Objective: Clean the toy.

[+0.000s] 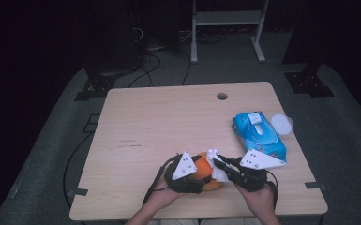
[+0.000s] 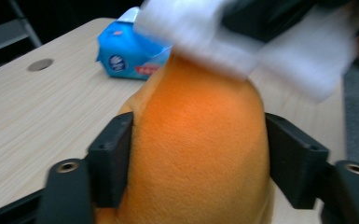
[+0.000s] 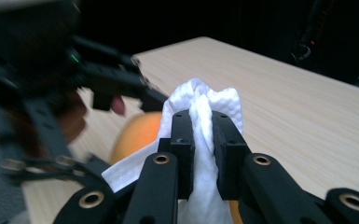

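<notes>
An orange plush-skinned object (image 1: 205, 169) lies near the table's front edge. My left gripper (image 1: 194, 177) is shut on it; in the left gripper view both black jaws press its orange sides (image 2: 200, 144). My right gripper (image 1: 217, 161) is shut on a white wipe (image 1: 214, 158), and it holds the wipe against the top of the orange object. The right gripper view has the wipe (image 3: 200, 105) bunched between the two jaws, with the orange object (image 3: 137, 133) just beyond. A blurred patch of the white wipe (image 2: 279, 46) crosses the top of the left gripper view.
A blue pack of wipes (image 1: 259, 132) lies at the table's right side, with a round white lid (image 1: 282, 124) beside it. The wooden table (image 1: 159, 117) has a cable hole (image 1: 221, 96) near its far edge. A white rack's legs (image 1: 227, 28) stand on the floor behind.
</notes>
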`<action>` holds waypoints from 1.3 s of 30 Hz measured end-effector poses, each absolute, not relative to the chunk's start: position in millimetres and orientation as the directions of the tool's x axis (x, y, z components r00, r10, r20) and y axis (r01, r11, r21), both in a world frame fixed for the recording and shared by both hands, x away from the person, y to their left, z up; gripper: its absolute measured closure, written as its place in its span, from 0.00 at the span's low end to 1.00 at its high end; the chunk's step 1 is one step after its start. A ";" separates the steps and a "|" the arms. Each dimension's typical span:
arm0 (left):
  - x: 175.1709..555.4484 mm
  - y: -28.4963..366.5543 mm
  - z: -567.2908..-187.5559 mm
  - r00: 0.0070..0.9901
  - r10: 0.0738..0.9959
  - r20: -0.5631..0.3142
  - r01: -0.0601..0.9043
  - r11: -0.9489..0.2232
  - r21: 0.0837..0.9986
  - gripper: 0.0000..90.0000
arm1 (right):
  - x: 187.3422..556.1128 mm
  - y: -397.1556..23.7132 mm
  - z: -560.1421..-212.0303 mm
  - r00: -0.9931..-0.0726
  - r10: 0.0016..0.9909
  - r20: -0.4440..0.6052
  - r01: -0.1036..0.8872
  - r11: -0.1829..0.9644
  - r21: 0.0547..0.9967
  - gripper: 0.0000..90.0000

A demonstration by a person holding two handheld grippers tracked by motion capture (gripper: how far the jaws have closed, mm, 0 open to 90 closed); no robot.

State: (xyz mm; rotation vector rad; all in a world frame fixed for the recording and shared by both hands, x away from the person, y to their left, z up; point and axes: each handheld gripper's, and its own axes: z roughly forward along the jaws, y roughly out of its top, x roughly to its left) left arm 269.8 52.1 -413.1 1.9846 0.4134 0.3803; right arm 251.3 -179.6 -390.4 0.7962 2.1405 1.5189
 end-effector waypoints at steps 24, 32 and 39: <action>290.4 51.9 -438.5 0.900 0.415 -0.132 0.276 -0.311 0.910 0.08 | 263.9 -217.0 -403.7 -0.708 0.702 0.077 0.338 0.241 0.910 0.89; 273.0 56.6 -413.1 0.919 0.394 0.002 0.146 -0.345 0.927 0.39 | 262.9 -215.5 -401.5 -0.719 0.688 0.099 0.334 0.217 0.917 0.89; 272.5 61.6 -420.0 0.932 0.362 0.024 0.128 -0.390 0.912 0.39 | 254.5 -190.9 -398.4 -0.786 0.617 0.049 0.275 0.277 0.921 0.89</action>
